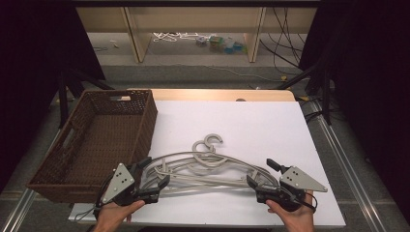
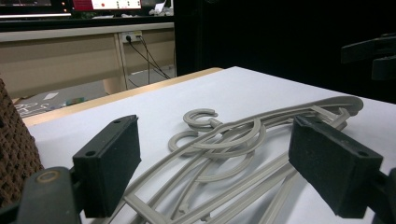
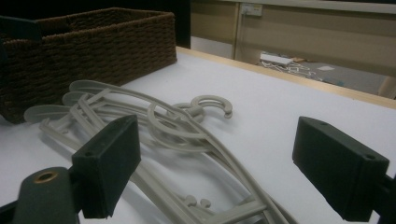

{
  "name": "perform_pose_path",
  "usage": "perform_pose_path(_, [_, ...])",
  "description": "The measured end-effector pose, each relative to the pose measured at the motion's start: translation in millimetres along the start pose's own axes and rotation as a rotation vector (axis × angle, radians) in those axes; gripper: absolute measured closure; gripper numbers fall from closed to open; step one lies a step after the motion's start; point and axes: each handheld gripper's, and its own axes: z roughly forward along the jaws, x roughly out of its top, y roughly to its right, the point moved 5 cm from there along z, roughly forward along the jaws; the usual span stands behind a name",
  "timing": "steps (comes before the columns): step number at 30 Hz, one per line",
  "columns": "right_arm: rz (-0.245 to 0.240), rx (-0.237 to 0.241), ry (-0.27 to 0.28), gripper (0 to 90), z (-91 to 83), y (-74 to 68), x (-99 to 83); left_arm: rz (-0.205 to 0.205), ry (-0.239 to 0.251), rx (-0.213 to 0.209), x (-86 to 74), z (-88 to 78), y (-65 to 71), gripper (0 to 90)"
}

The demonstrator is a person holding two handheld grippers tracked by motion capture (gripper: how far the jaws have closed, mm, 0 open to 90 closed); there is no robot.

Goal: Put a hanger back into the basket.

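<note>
Both my claws, left gripper (image 1: 153, 175) and right gripper (image 1: 260, 175), gape apart at the pile of grey plastic hangers (image 1: 203, 169): light, stiff, slippery, tangle-prone; I'd pinch the end arms.

Hangers (image 1: 203, 166) lie on the table (image 1: 251, 125), right of the basket (image 1: 96, 140).

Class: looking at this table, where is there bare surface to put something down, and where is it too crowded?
Free: the white table beyond the hangers up to the far wooden edge, and its right part toward that side's edge. Crowded: the near middle, where the stacked hangers lie between the left gripper and right gripper; the wicker basket fills the left.
</note>
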Motion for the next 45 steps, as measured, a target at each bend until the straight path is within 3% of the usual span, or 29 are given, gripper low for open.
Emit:
perform_pose_path(12, [-0.011, 0.031, 0.006, 16.3, 0.5, 0.4, 0.2, -0.009, -0.006, 0.006, -0.7, 1.6, -0.9, 16.8])
perform_pose_path(25, [-0.016, 0.024, -0.021, 17.8, 2.1, 9.3, 0.4, 0.006, -0.005, -0.001, -0.1, 1.4, -0.5, 16.9])
perform_pose_path(32, [-0.069, 0.066, -0.039, 23.8, 8.2, 8.8, 1.1, 0.003, -0.001, 0.003, 0.5, 1.9, -0.8, 16.8])
perform_pose_path(34, [-0.072, 0.086, -0.08, 24.9, 8.5, 7.2, 1.7, 0.004, -0.004, 0.0, 0.0, 2.0, -0.1, 16.8])
perform_pose_path(38, [-0.118, 0.132, -0.107, 28.1, 14.9, 6.7, 6.4, 0.005, -0.001, -0.003, 0.5, 1.9, 0.0, 16.8])
perform_pose_path(45, [-0.157, 0.15, -0.181, 28.0, 33.5, 11.0, 11.1, 0.01, 0.0, -0.008, 0.7, 1.6, 1.7, 16.7])
